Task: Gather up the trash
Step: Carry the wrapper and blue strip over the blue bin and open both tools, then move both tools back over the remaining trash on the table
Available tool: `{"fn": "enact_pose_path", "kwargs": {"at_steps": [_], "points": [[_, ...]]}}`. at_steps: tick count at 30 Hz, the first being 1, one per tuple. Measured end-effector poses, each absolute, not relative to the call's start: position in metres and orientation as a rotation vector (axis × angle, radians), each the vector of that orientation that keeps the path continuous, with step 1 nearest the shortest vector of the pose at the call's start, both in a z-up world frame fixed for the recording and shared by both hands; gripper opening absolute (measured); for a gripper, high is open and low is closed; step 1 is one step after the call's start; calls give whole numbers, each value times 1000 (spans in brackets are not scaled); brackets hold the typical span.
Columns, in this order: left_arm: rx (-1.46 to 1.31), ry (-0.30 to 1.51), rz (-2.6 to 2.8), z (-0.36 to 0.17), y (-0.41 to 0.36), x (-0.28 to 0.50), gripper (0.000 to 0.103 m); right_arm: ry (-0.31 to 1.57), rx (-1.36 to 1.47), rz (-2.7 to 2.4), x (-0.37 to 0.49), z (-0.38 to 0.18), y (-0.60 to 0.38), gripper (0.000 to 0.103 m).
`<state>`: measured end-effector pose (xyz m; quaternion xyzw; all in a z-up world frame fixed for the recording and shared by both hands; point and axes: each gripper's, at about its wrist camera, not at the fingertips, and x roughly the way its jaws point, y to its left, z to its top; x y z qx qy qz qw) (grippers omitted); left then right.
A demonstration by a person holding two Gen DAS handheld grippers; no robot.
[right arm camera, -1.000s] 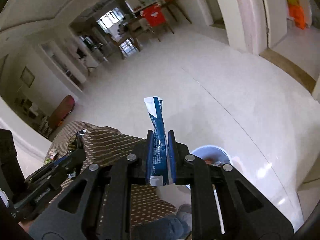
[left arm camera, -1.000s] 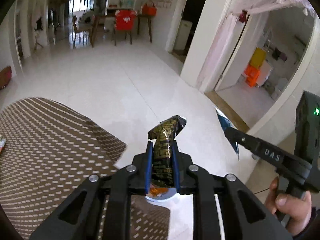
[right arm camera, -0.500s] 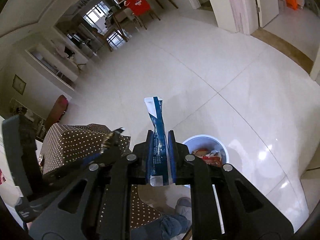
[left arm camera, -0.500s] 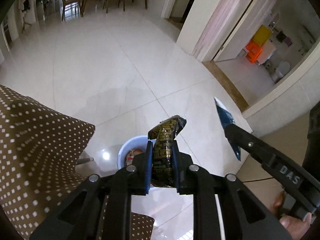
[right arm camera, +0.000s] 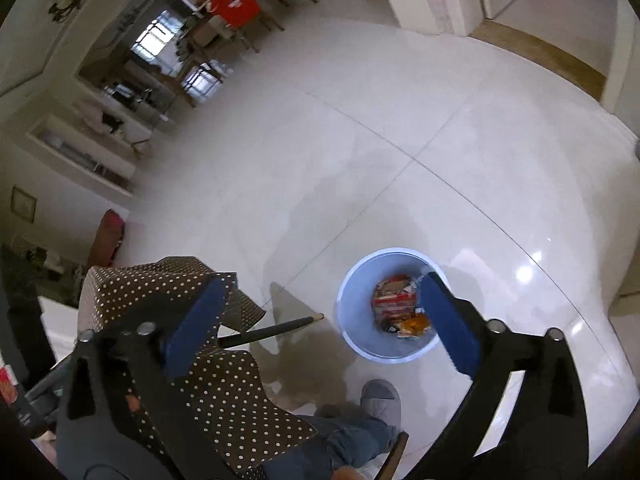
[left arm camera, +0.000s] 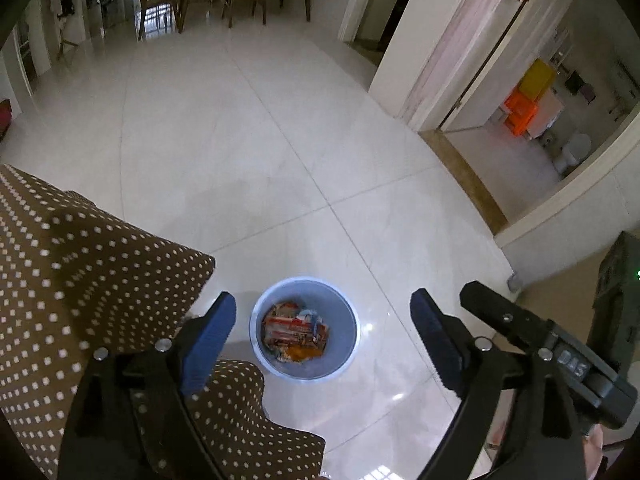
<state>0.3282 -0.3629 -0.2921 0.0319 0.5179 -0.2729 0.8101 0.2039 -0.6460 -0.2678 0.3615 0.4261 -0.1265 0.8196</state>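
Note:
A pale blue bin (left arm camera: 304, 280) stands on the white tiled floor with several snack wrappers (left arm camera: 294, 332) lying in it. My left gripper (left arm camera: 320, 322) hangs above the bin, jaws opening wide, nothing between them. In the right wrist view the bin (right arm camera: 388, 250) and the wrappers (right arm camera: 394, 300) sit below and right of centre. My right gripper (right arm camera: 320, 320) is also opening with nothing in it, and its right finger (right arm camera: 444, 320) overlaps the bin's near rim. One black finger of the right gripper (left arm camera: 500, 316) shows at the right of the left wrist view.
A brown tablecloth with white dots (left arm camera: 80, 280) drapes over a table corner left of the bin (right arm camera: 224, 392). A thin dark rod (right arm camera: 272, 330) pokes out from under it. The person's grey slipper (right arm camera: 380, 400) and jeans leg are near the bin. Doorways lie to the right.
Both grippers have gone from shut to open. The black-and-gold wrapper has left the left jaws and the blue wrapper the right jaws. Both views have tipped down over the bin.

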Motion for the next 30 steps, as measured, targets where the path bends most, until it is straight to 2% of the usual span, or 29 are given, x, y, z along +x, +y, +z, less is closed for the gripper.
{"fn": "enact_pose_path", "kwargs": {"at_steps": [12, 22, 30], "points": [[46, 1007, -593, -239, -325, 295, 89, 848, 662, -306, 185, -216, -617, 97], [1, 887, -581, -186, -259, 263, 90, 794, 561, -281, 180, -170, -568, 97], [-16, 817, -543, -165, -202, 241, 90, 740, 502, -217, 181, -140, -518, 97]]}}
